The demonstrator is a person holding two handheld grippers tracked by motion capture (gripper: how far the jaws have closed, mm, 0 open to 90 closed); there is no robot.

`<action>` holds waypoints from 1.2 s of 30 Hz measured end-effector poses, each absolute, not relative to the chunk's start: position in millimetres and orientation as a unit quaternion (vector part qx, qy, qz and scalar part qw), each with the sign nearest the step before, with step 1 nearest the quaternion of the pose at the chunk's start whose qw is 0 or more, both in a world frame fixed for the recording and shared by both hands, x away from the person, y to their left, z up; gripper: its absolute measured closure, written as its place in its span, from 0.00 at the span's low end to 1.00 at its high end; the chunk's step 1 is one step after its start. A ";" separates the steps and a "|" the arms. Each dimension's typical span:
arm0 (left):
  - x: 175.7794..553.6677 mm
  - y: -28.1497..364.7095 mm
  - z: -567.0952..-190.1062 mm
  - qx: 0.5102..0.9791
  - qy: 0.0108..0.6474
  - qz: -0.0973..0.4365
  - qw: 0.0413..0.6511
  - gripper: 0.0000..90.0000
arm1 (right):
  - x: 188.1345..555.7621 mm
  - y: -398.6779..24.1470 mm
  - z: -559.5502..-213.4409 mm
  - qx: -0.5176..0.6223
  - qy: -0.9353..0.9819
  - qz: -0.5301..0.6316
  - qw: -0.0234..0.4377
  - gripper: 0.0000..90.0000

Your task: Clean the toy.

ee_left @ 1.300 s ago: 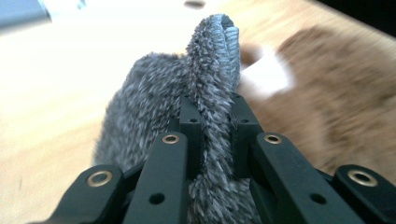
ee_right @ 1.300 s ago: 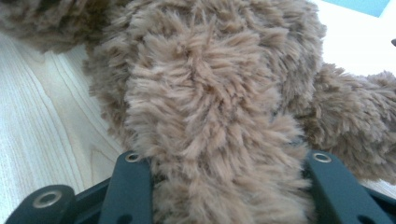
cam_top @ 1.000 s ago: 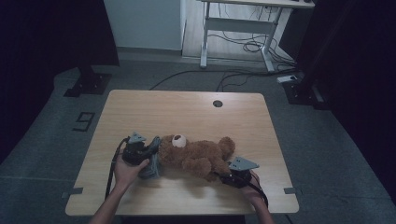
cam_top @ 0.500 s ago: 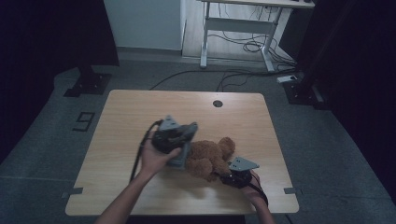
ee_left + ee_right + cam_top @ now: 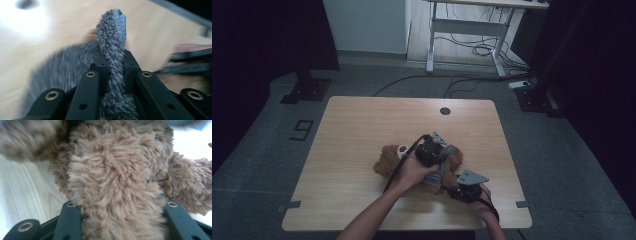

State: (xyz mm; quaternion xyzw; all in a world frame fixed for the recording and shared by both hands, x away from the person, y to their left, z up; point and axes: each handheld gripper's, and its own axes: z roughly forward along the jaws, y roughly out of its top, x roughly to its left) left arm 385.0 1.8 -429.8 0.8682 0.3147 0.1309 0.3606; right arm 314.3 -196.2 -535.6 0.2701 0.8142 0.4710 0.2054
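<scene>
On the worktop: we see a wooden worktop point(image 5: 362, 135) with a brown teddy bear point(image 5: 387, 162) lying near the front edge, a bit right of the middle
Where the bear is: it lies flat on the wood, with both tools right at it
Left tool: our left tool point(image 5: 436, 152) is over the bear's middle, and its jaws are squeezed tight on a strip of grey fluffy cloth point(image 5: 112, 42)
Grey cloth: it sticks up between the jaws in the left gripper view, and more grey fluff point(image 5: 62, 67) spreads out below it on the wood; we think it is a little piece of clothing for the bear, but we cannot be sure
Right tool: our right tool point(image 5: 467, 186) is at the front right side of the bear; its jaws stand wide apart with a brown furry part point(image 5: 112, 195) of the bear between them, and we cannot tell if they are pressing on it
How we do it well: we think the right tool should keep the bear from sliding while the left tool pulls the cloth slowly
What to watch: soft fur slips, so we should pull gently and keep the cloth deep in the jaws
</scene>
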 end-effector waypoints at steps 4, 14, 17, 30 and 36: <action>388.2 61.3 -422.8 0.848 0.358 0.136 0.368 0.87 | 313.9 -198.2 -537.1 0.279 0.812 0.472 0.201 0.62; 392.2 146.1 -437.3 0.823 0.430 0.175 0.328 0.88 | 310.1 -191.3 -537.4 0.283 0.815 0.463 0.205 0.62; 391.0 162.1 -462.4 0.814 0.449 0.143 0.340 0.88 | 310.0 -191.2 -537.8 0.282 0.815 0.463 0.205 0.62; 369.8 186.5 -511.3 0.819 0.469 0.142 0.299 0.89 | 311.1 -189.0 -540.4 0.292 0.812 0.461 0.207 0.62; 361.3 186.9 -521.9 0.829 0.460 0.147 0.283 0.89 | 312.0 -188.9 -541.3 0.300 0.810 0.459 0.207 0.63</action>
